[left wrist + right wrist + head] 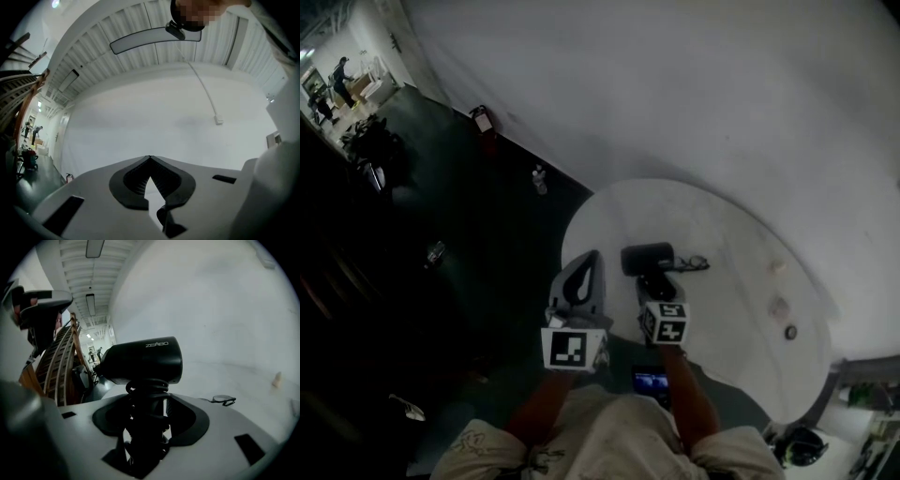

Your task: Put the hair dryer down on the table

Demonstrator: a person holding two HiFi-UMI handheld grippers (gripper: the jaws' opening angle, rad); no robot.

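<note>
My right gripper (657, 283) is shut on the handle of a black hair dryer (647, 257), which has its cord coiled round the handle. In the right gripper view the hair dryer (145, 359) stands upright between the jaws of the right gripper (146, 420), its barrel lying level above them. It is over the near left part of the round white table (722, 225); I cannot tell whether it touches the top. My left gripper (592, 262) is beside it on the left, over the table's edge. The left gripper (150, 159) is shut with its tips meeting and nothing held.
The cord's plug (695, 263) lies on the table just right of the dryer. Several small objects (780, 307) sit near the table's right edge. A red fire extinguisher (482, 119) and a bottle (540, 179) stand on the dark floor by the wall.
</note>
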